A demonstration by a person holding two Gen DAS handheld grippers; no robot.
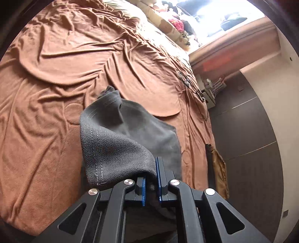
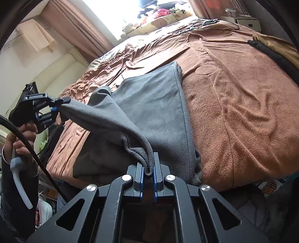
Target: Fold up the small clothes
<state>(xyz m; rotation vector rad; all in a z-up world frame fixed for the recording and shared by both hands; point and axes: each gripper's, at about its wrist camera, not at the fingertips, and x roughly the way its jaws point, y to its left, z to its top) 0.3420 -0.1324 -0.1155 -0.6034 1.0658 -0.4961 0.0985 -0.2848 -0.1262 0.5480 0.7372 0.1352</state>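
The left gripper (image 1: 151, 174) has its 2 blue-padded fingers pressed onto a corner of the grey garment (image 1: 130, 138), and the right gripper (image 2: 148, 168) pinches another bunched edge of the same garment (image 2: 153, 101), which hangs lifted between them at the near edge of the bed while its far part lies flat on the brown bedspread (image 2: 233, 104). In the right wrist view the left gripper (image 2: 56, 107) appears at the left, held in a hand (image 2: 22, 138), with the cloth stretched from its tips. A dark and tan piece of clothing (image 2: 276, 50) lies at the far right of the bed, and cushions and soft toys (image 2: 164, 13) sit by the bright window (image 2: 115, 11) at the far end.
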